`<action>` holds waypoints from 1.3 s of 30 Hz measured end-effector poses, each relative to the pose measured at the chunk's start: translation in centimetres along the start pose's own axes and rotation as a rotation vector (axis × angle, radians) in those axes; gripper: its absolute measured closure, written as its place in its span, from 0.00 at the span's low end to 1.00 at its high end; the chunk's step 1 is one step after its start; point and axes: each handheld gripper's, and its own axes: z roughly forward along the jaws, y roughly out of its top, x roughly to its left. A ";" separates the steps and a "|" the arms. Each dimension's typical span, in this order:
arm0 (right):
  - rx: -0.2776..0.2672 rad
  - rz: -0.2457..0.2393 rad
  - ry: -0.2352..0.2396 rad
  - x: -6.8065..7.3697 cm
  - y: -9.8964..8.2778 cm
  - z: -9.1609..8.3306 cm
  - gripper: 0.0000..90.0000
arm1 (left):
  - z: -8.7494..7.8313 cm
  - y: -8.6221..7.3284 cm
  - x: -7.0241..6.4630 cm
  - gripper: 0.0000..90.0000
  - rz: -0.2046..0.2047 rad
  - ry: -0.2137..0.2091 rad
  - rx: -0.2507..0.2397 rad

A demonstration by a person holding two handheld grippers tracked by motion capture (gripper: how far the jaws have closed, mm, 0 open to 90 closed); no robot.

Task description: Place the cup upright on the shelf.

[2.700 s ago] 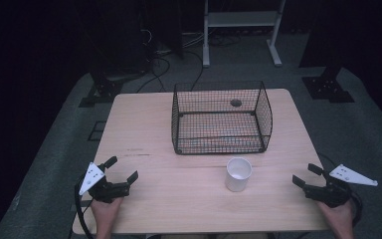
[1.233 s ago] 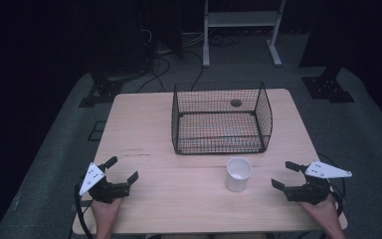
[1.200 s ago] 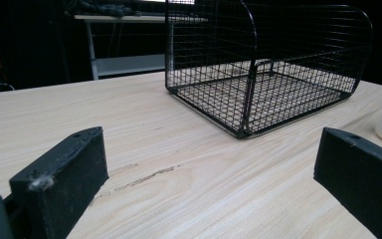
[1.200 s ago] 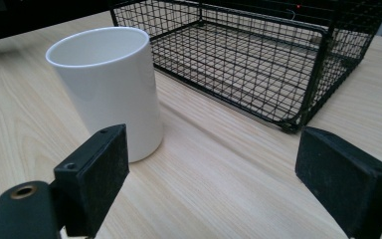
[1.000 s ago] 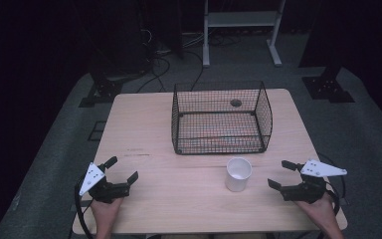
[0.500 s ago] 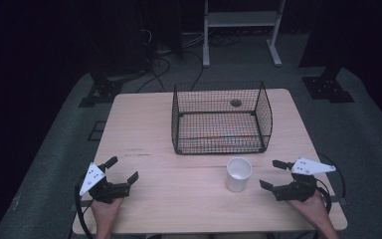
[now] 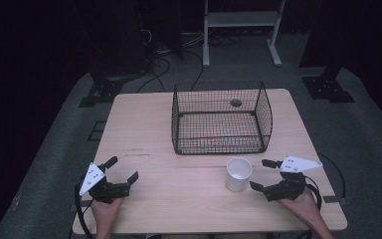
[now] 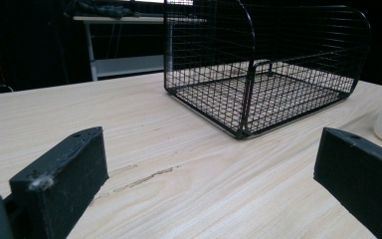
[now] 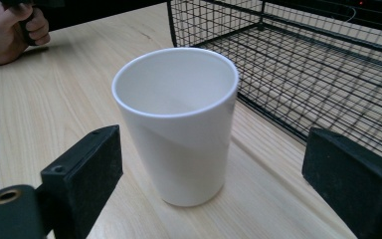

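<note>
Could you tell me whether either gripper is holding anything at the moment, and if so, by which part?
Nothing is held. The right gripper is open, jaws either side of the white cup without touching it; the left gripper is open over bare table.

Nothing readable here, honestly. The white cup (image 9: 179, 124) is plain all the way round, with no logo or print, and the black wire basket (image 7: 221, 119) at 12 o'clock carries no tag or label. The grey plates on the grippers have a few small dots but no letters or numbers I can make out, and the wooden table (image 7: 179, 199) has only grain and a scratch on it.
</note>
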 end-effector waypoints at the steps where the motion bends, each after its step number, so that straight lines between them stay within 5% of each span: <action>1: 0.003 -0.005 0.004 0.1 0.1 0.2 0.09 | 0.0 0.0 0.0 0.00 0.001 0.000 0.000; 39: 0.084 -0.038 0.046 1.1 2.2 5.2 0.05 | 0.0 0.0 0.0 0.00 0.004 -0.001 -0.004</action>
